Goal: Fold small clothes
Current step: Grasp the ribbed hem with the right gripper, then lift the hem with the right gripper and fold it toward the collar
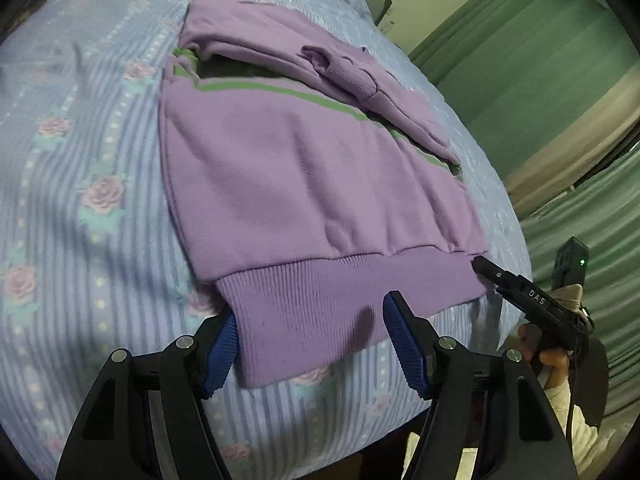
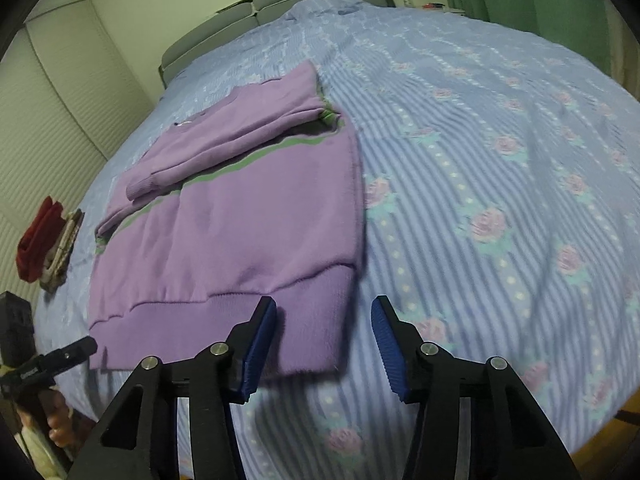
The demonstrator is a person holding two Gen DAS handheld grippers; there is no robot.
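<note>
A purple sweater [image 1: 304, 184] with a green stripe lies flat on the bed, both sleeves folded across its upper part. Its ribbed hem faces me. My left gripper [image 1: 308, 344] is open, its blue pads either side of the hem's left corner. In the right wrist view the sweater [image 2: 240, 232] lies left of centre. My right gripper [image 2: 324, 344] is open just above the hem's right corner. Each gripper shows in the other's view: the right one [image 1: 520, 292] at the hem's right end, the left one [image 2: 60, 360] at the hem's left end.
The bed has a blue striped cover with pink roses [image 2: 500, 160]. A stack of folded clothes, red on top [image 2: 44, 240], sits at the bed's left edge. Green curtains [image 1: 540, 80] hang beyond the bed. A grey headboard [image 2: 280, 4] and white closet doors [image 2: 48, 120] stand behind.
</note>
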